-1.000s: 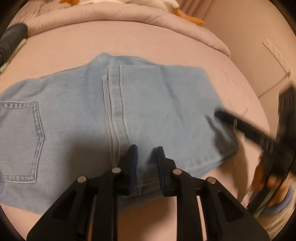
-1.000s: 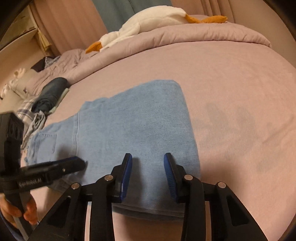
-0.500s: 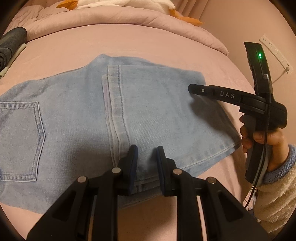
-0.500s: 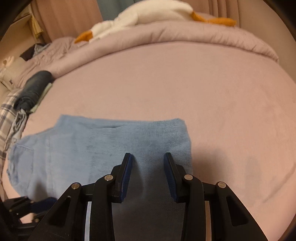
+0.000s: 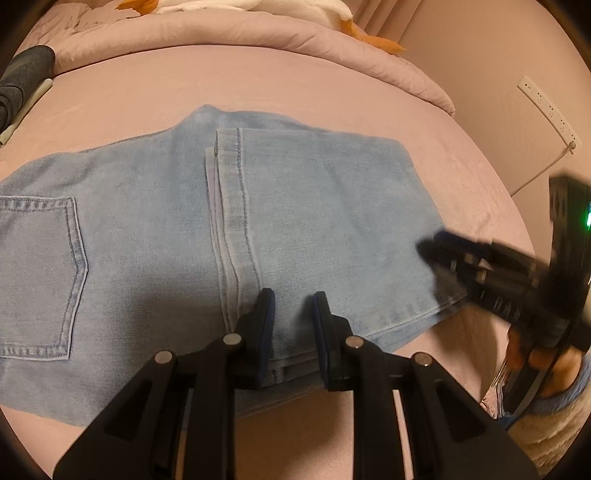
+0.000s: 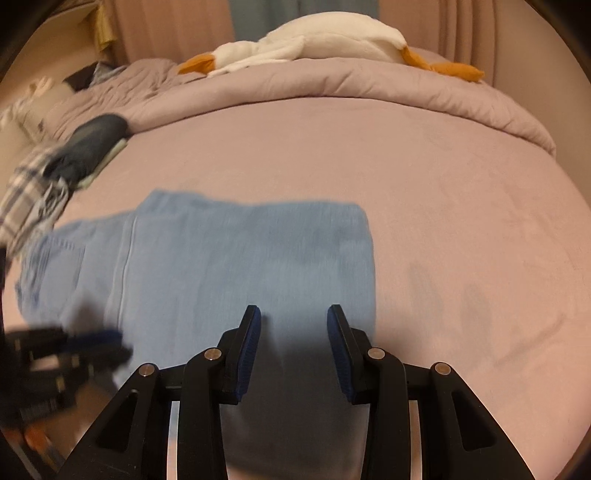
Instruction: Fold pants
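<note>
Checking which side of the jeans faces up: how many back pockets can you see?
1. The pocket sits at the left end of the jeans, in the left wrist view; it also shows, blurred, in the right wrist view. A second may be folded under.

pink bed [image 6: 424, 177] with rumpled duvet [image 6: 332, 86], curtains [image 6: 177, 29] behind, wall power strip [image 5: 546, 107].

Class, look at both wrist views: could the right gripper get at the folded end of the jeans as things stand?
Probably yes. The right gripper is open and hangs over the jeans near their folded end, with nothing between; the left gripper is further along.
</note>
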